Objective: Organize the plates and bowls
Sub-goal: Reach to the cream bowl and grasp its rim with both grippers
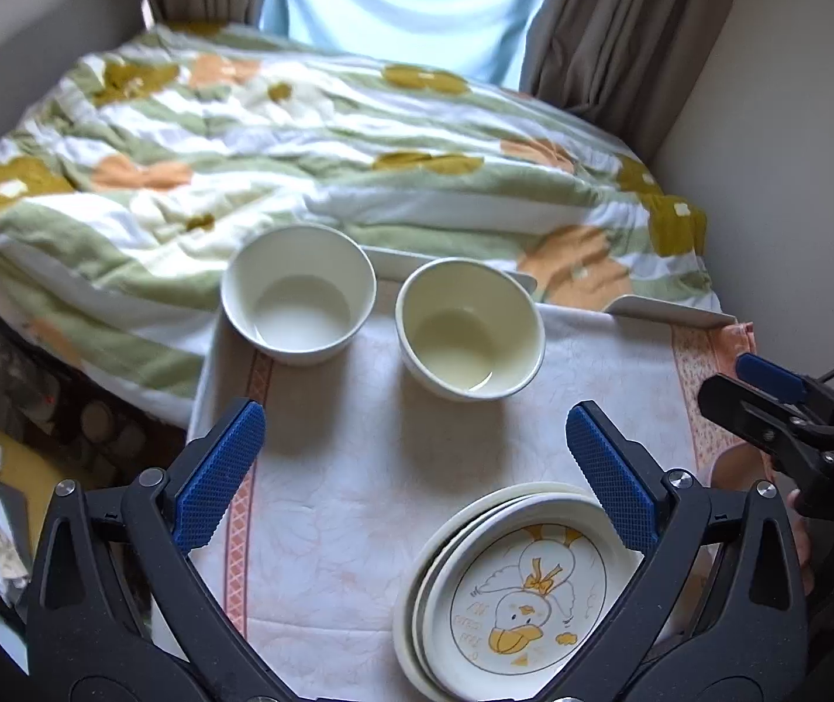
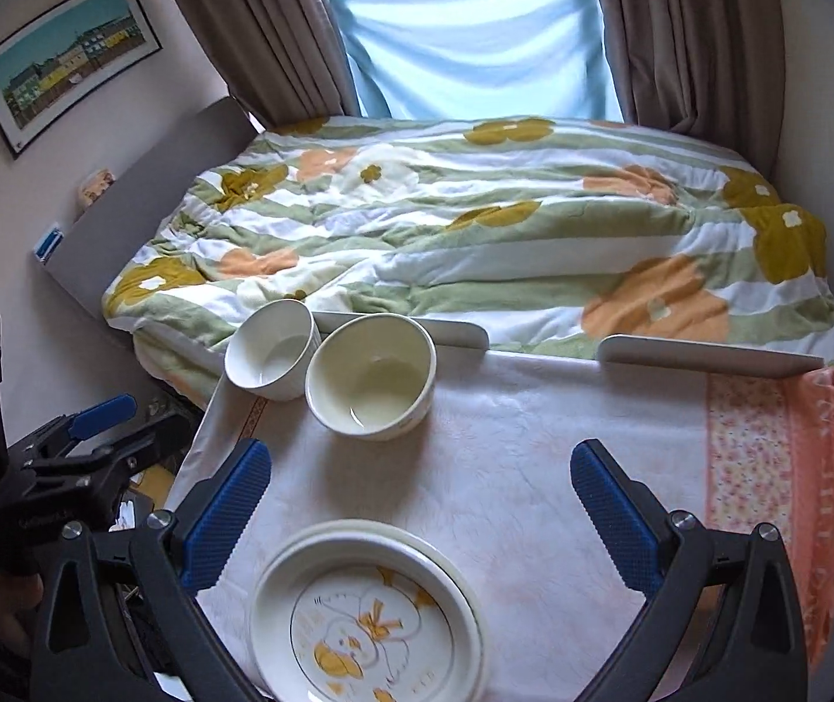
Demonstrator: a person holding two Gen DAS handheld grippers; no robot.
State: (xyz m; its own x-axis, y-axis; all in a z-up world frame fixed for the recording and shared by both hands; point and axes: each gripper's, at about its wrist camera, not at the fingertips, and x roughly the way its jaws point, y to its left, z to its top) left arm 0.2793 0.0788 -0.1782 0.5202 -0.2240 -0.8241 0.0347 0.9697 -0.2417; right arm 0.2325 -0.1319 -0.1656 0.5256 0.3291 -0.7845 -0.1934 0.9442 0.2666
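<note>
Two empty white bowls stand at the table's far edge: the left bowl (image 1: 299, 294) (image 2: 271, 349) and the right bowl (image 1: 469, 327) (image 2: 370, 374), close together. A stack of plates with a duck drawing on the top one (image 1: 510, 591) (image 2: 367, 608) sits at the near edge. My left gripper (image 1: 417, 468) is open and empty above the cloth, the plate stack under its right finger. My right gripper (image 2: 420, 503) is open and empty, above the plates. The right gripper also shows in the left wrist view (image 1: 791, 415), and the left gripper in the right wrist view (image 2: 95, 433).
The small table (image 1: 668, 311) is covered by a white and pink cloth (image 2: 534, 468), with low white rails at its far edge. A bed with a flowered quilt (image 2: 505, 234) lies right behind it. Curtains (image 2: 680, 29) and a wall stand beyond.
</note>
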